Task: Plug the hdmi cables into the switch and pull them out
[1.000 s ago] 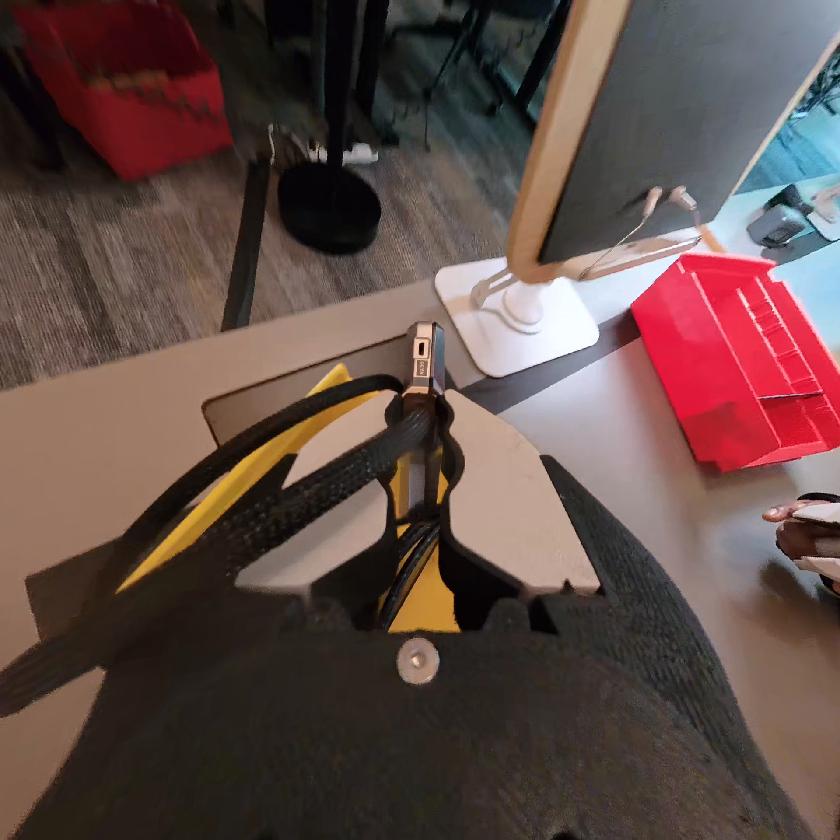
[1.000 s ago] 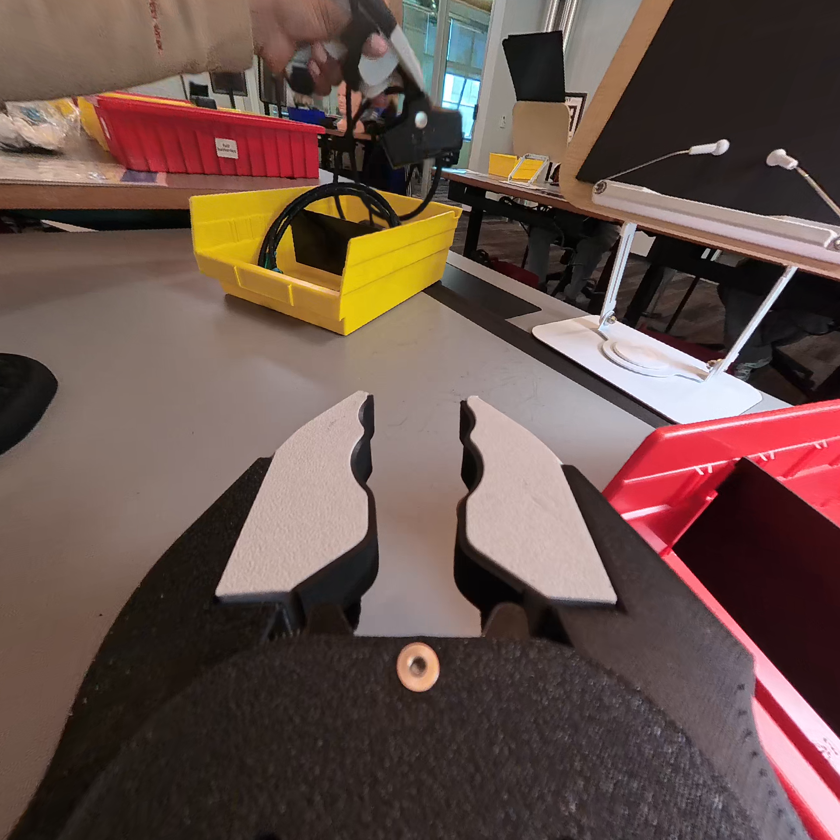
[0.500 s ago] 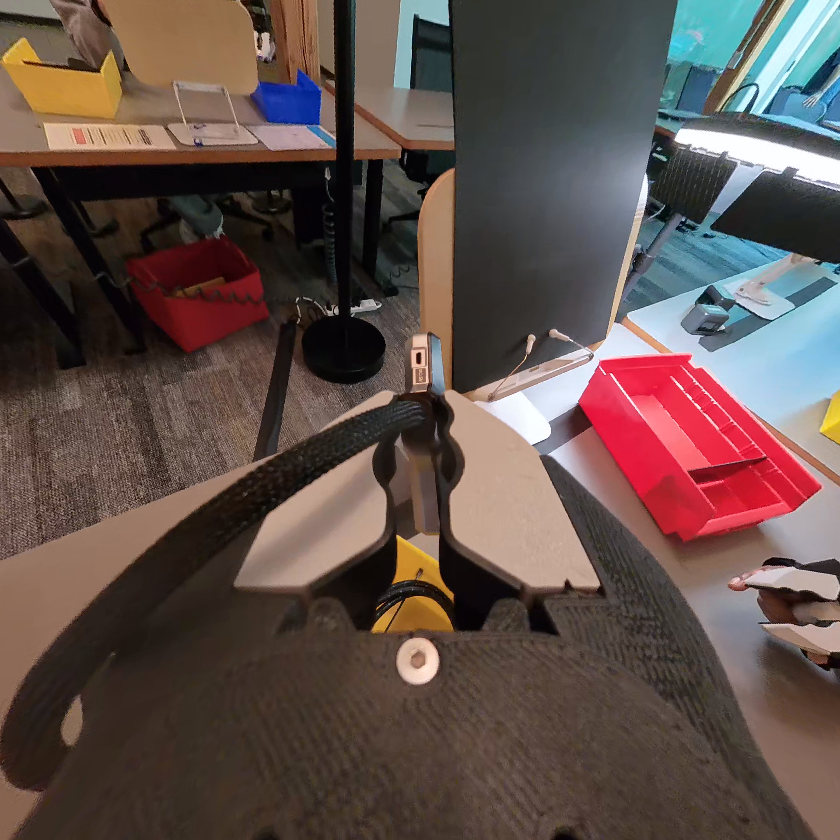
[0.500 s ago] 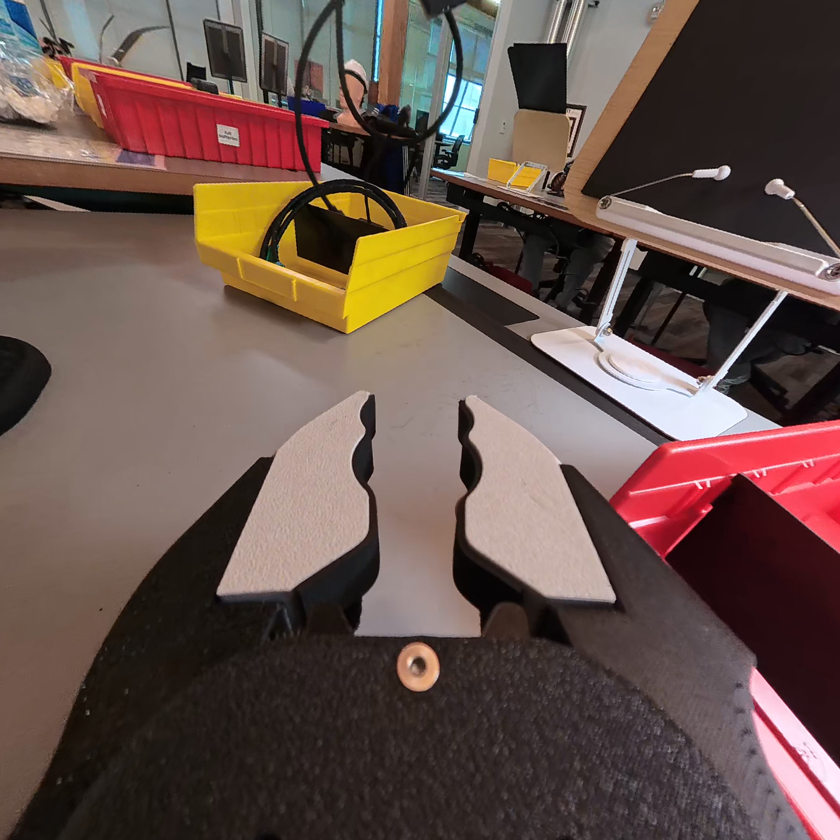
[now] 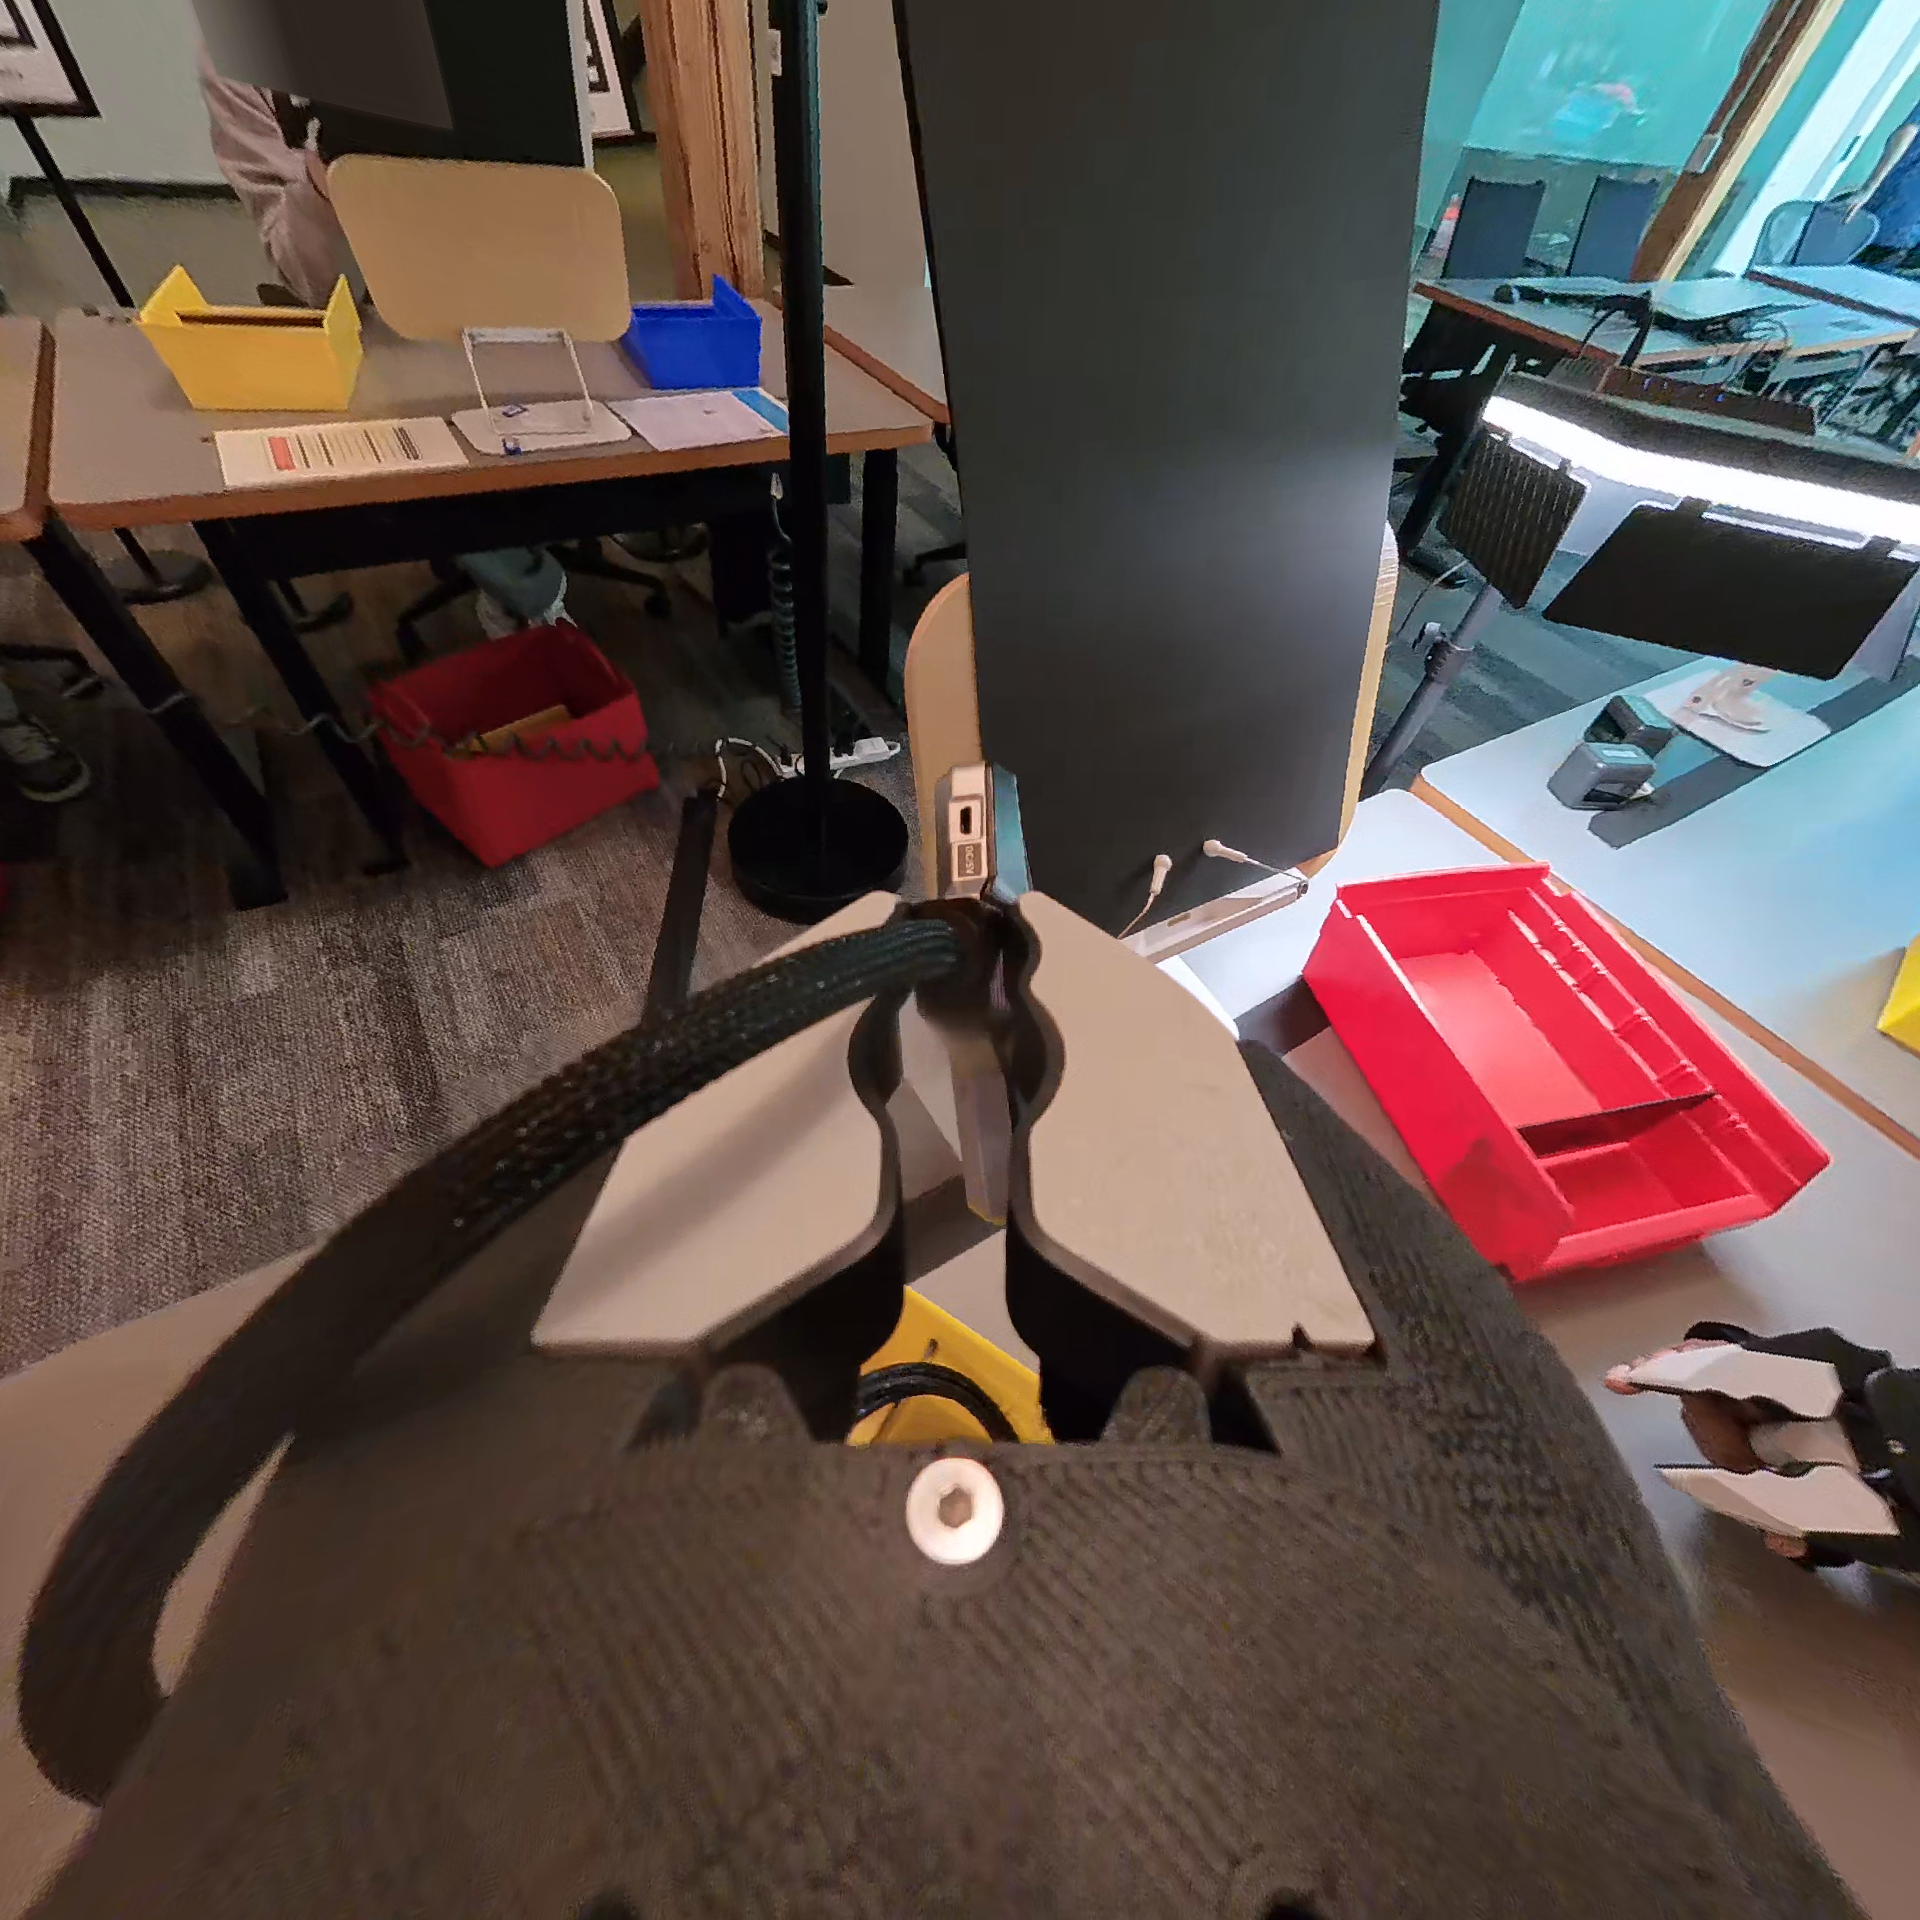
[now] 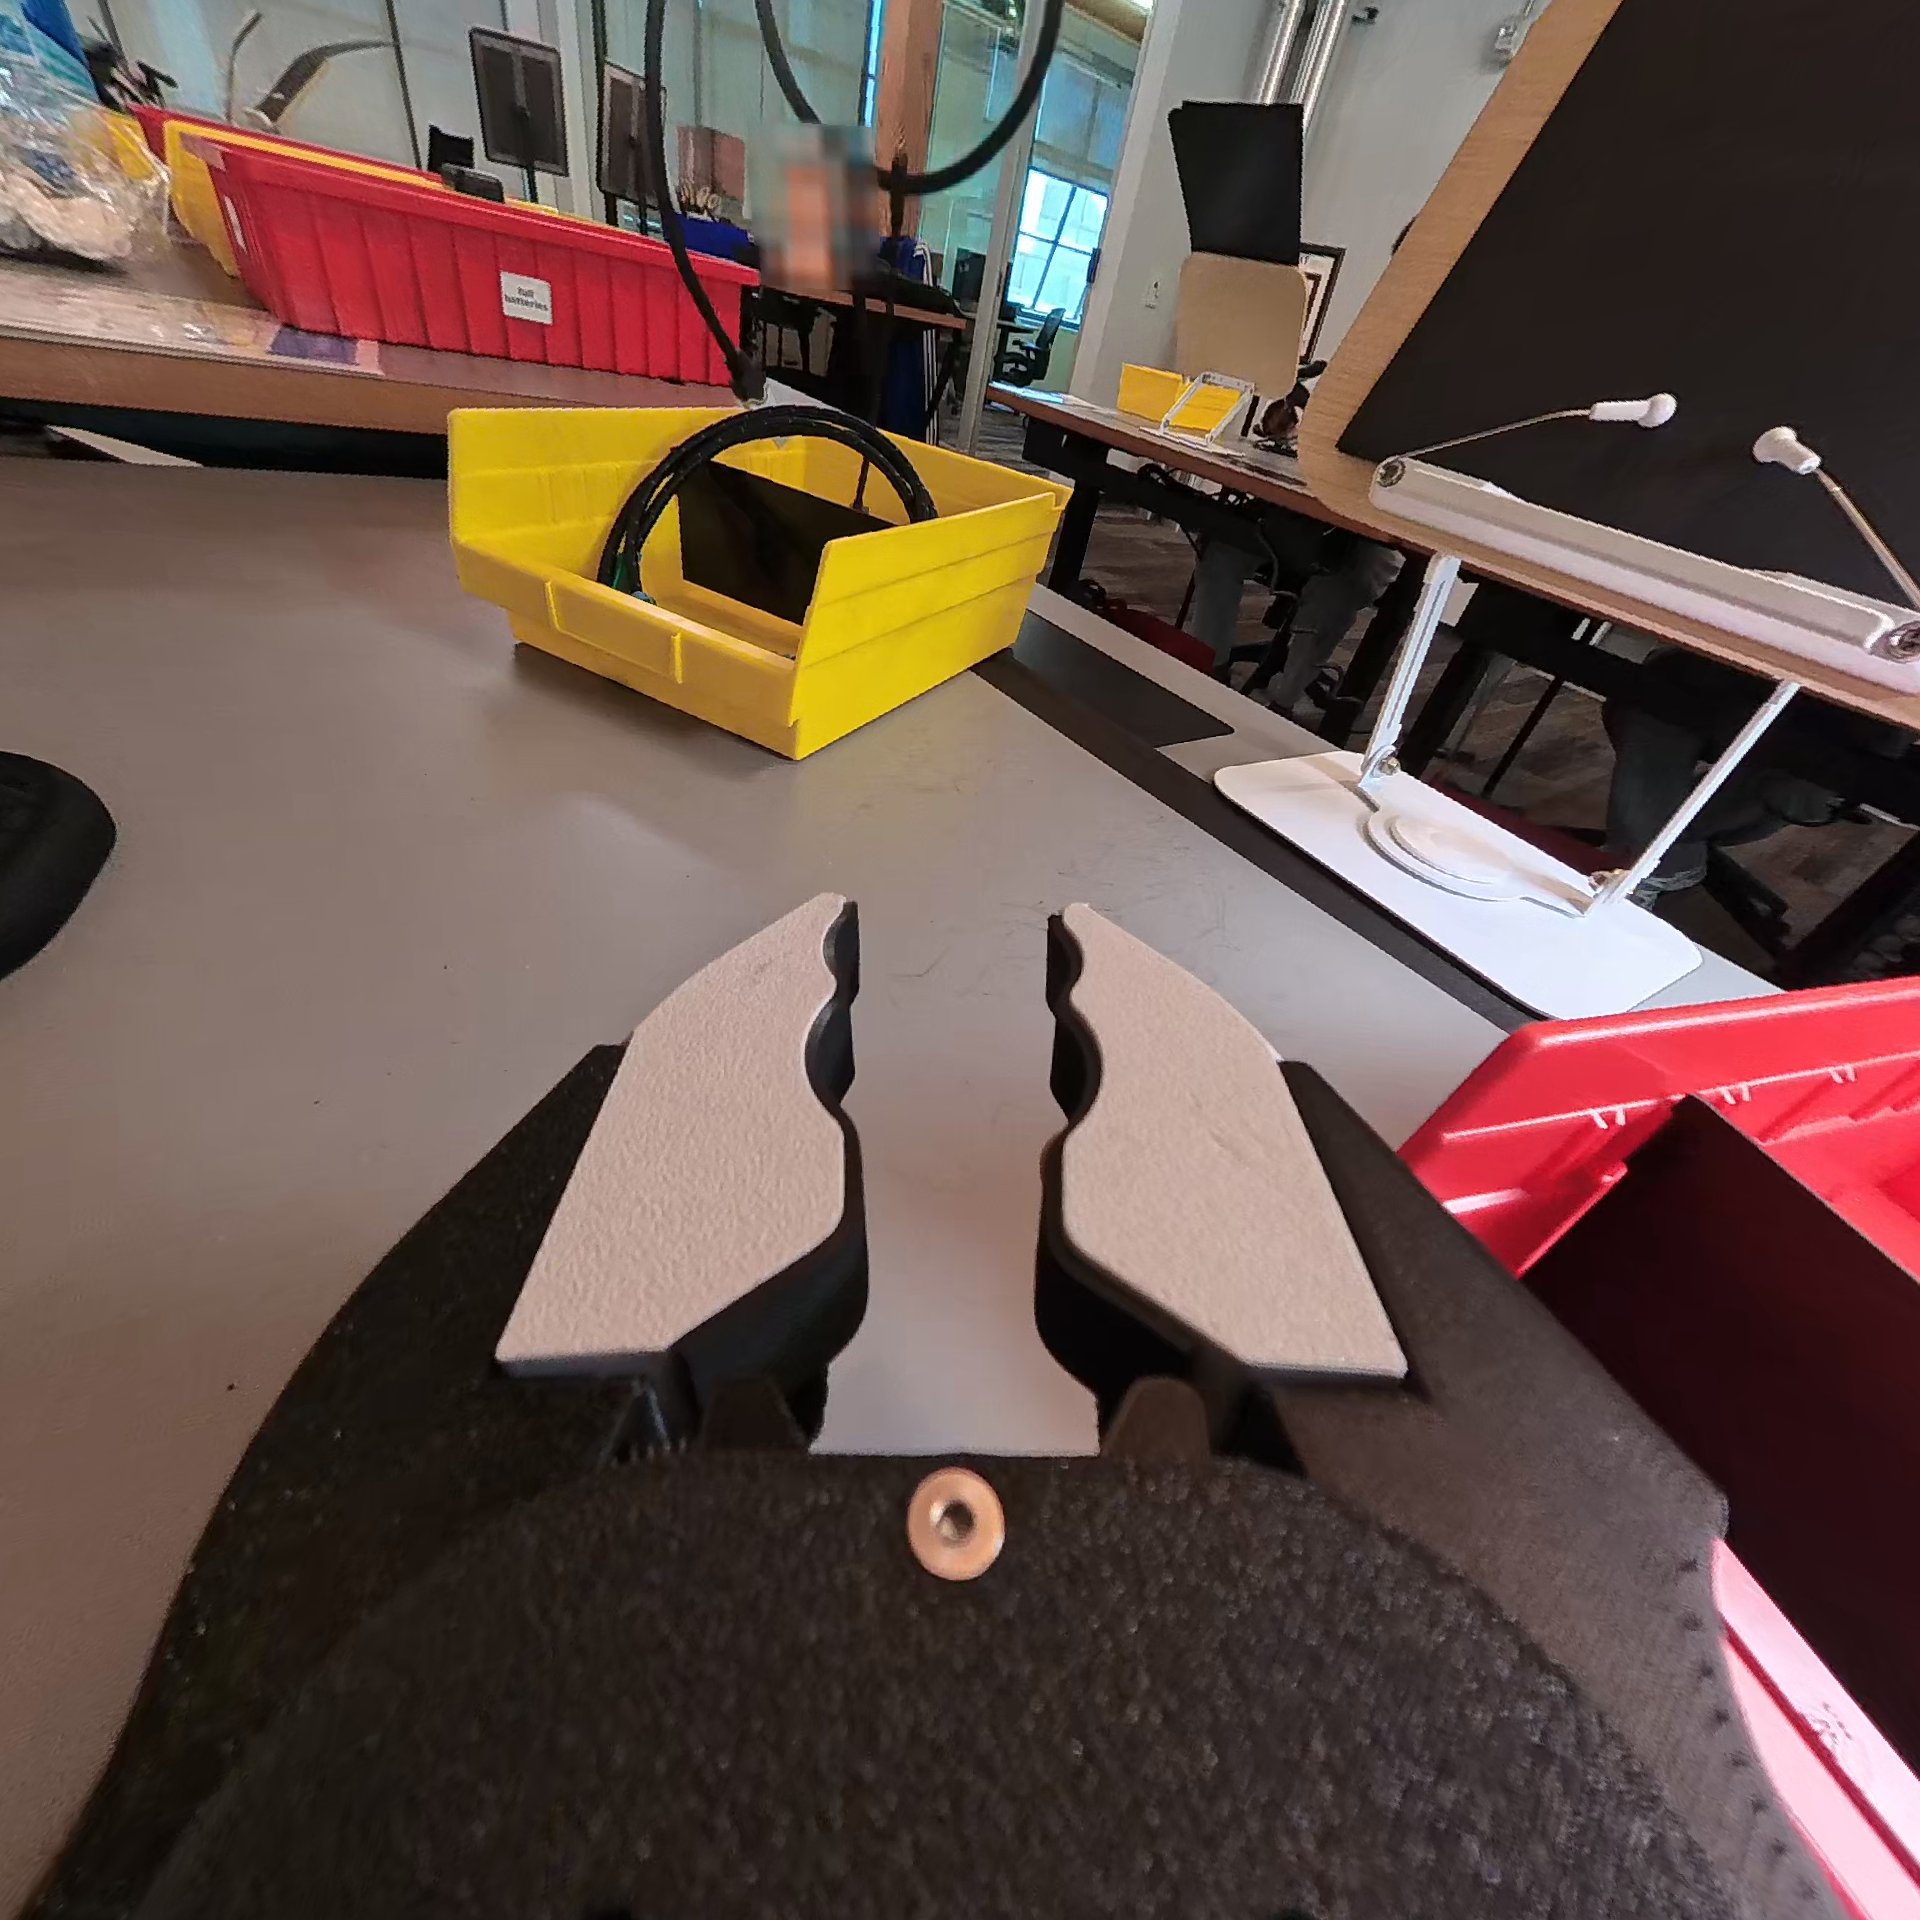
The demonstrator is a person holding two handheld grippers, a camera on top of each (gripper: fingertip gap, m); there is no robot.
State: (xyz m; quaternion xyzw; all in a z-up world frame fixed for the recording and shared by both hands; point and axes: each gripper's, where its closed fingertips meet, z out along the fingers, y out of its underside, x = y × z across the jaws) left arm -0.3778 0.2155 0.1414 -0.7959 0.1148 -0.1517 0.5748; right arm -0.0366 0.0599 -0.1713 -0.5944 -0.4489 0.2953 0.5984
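My left gripper (image 5: 987, 920) is shut on the grey HDMI switch (image 5: 971, 831), held on edge high above the table. A black braided cable (image 5: 623, 1070) leaves the switch at the fingertips and loops down to the left. In the right wrist view this cable (image 6: 691, 249) hangs from above with a free plug end (image 6: 744, 390) over the yellow bin (image 6: 904, 634). Another coiled black cable (image 6: 644, 509) lies in that bin. My right gripper (image 6: 951, 925) is open and empty, low over the grey table (image 6: 364, 831); it also shows in the left wrist view (image 5: 1787, 1444).
A red bin (image 6: 1662, 1091) lies just right of my right gripper and shows in the left wrist view (image 5: 1538, 1060). A white stand (image 6: 1455, 862) holding a dark board stands at the table's far edge. A black pad (image 6: 42, 842) lies at the left. One gripper's finger ends stand about 50 cm off the other's.
My left gripper has risen well above the yellow bin with the switch in it, drawing the braided cable up out of the bin. My right gripper has stayed in place, open.
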